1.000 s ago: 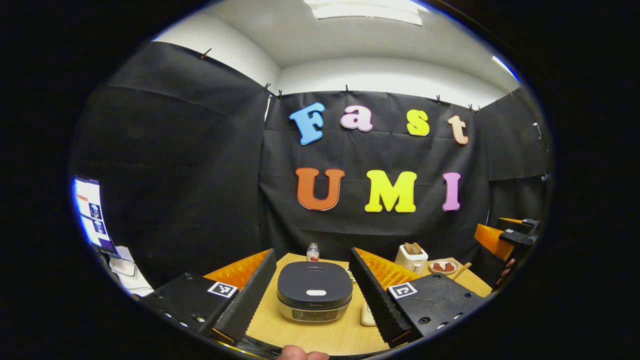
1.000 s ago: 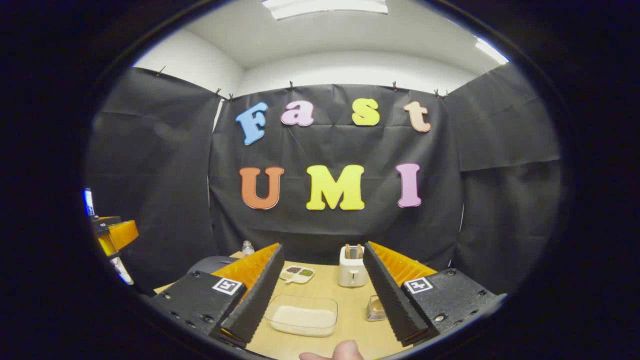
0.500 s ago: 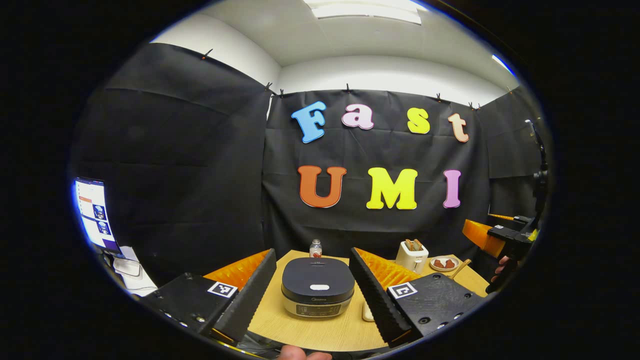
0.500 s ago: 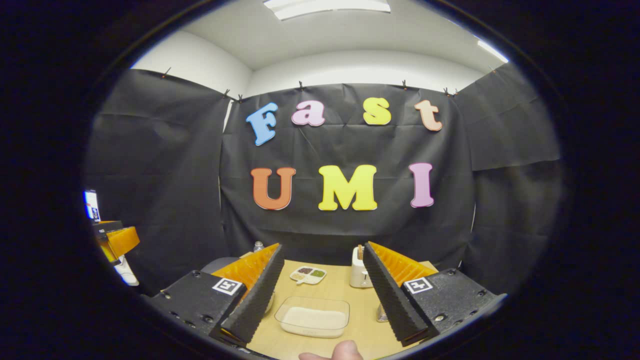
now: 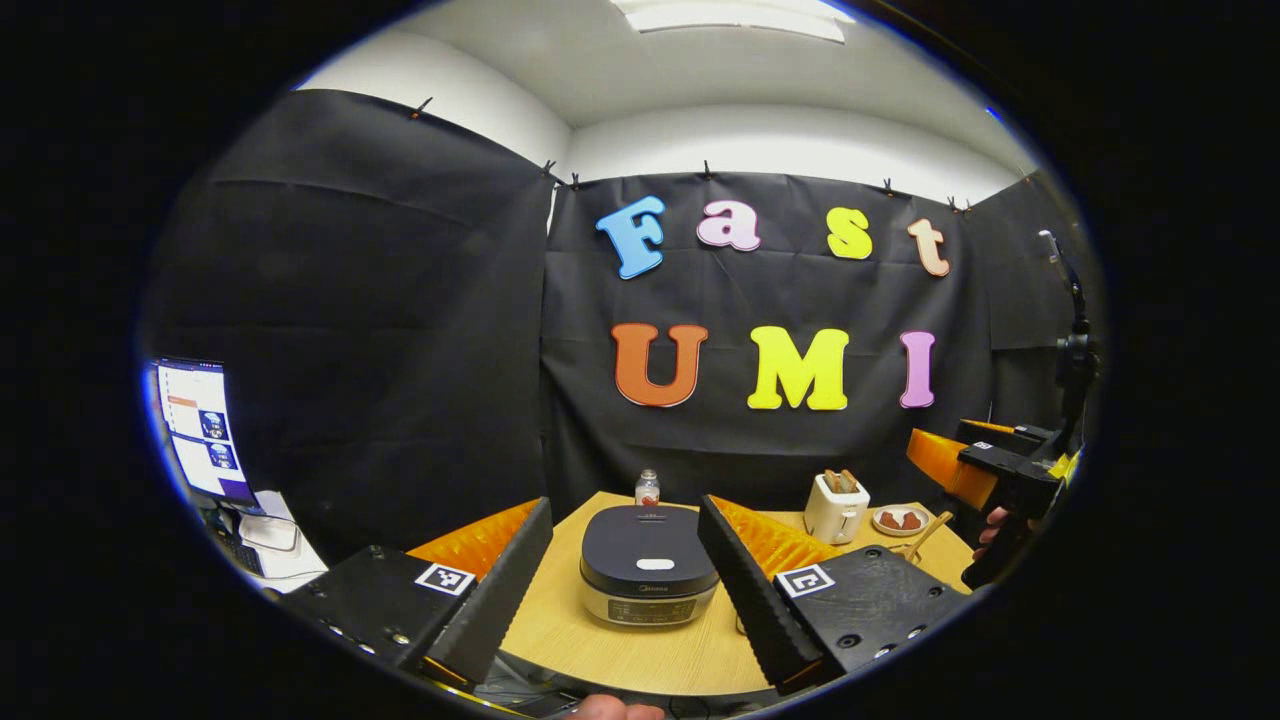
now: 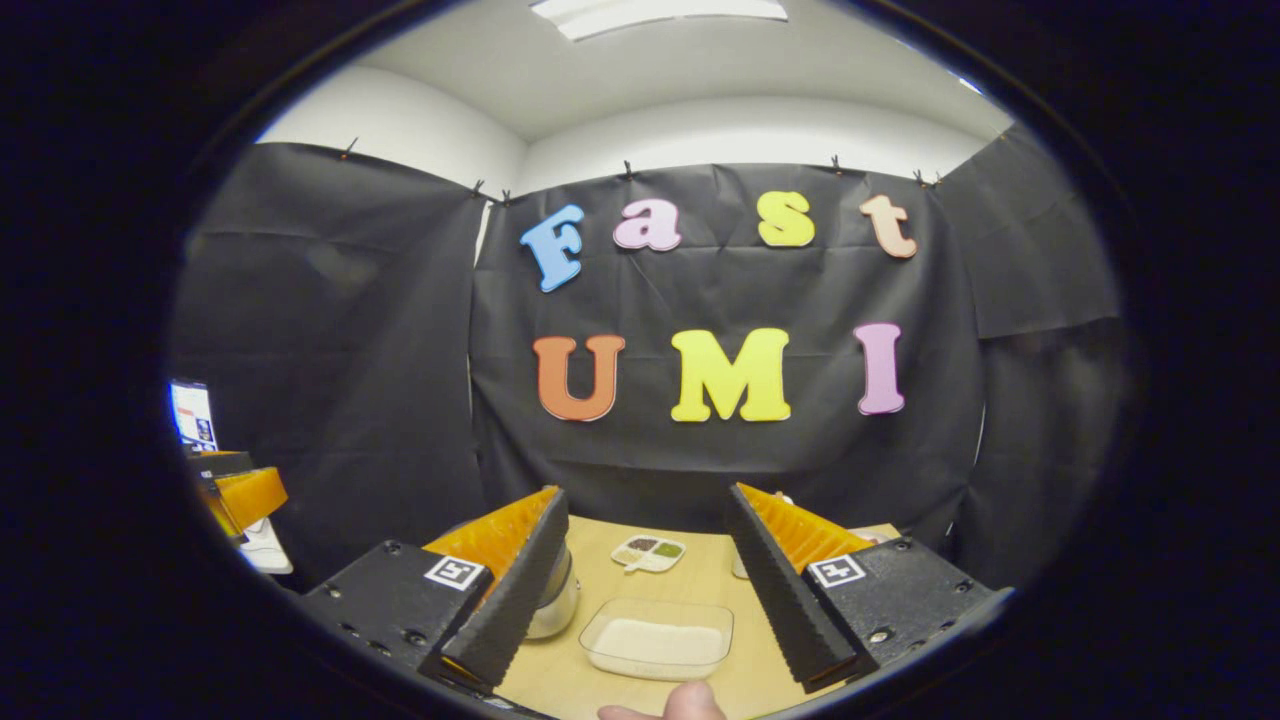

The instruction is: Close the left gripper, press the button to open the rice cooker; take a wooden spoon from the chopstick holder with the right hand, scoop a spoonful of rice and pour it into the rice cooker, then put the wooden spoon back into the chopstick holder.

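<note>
— What changed for you since a second ago?

— Your left gripper [image 5: 625,580] has backed off: the cooker [image 5: 650,578] on the table [image 5: 560,640] looks smaller, lid down, framed between your spread fingers. Your right gripper [image 6: 640,590] swung left, jaws wide apart, empty; the rice tray [image 6: 657,640] now sits centred and the toaster [image 5: 836,506] slid behind a finger.

— Any writing?

— The cooker's front label is too small to read.
</note>
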A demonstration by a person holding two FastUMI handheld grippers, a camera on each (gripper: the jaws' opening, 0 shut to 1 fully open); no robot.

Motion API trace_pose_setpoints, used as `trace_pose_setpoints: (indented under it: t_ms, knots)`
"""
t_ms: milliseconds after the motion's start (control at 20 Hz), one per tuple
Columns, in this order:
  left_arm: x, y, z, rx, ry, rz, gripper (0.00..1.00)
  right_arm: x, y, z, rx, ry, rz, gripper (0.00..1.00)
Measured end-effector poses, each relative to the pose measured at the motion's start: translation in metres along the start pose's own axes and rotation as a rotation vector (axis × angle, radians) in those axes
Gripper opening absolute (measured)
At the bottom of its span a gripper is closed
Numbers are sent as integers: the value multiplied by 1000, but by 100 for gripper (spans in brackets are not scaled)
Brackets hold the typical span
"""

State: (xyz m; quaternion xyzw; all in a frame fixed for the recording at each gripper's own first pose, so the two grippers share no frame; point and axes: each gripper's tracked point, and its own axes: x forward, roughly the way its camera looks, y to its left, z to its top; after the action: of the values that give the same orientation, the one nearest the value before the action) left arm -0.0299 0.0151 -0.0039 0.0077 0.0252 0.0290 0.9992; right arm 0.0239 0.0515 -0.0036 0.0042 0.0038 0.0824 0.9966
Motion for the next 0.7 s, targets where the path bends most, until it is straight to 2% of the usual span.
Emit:
trace_pose_setpoints:
  t_ms: [250,400,500,700]
  knots:
    - [15,-11,-7,5,28,20,94,18,-16,-4,-3,23,13,100]
    - [29,-22,-16,-3,56,26,94,31,-39,-8,5,32,-2,99]
    - [42,-29,-30,-9,109,25,94,40,-60,-10,15,38,-19,100]
    - [72,-40,-72,-25,288,24,94,55,-110,-25,30,59,-74,100]
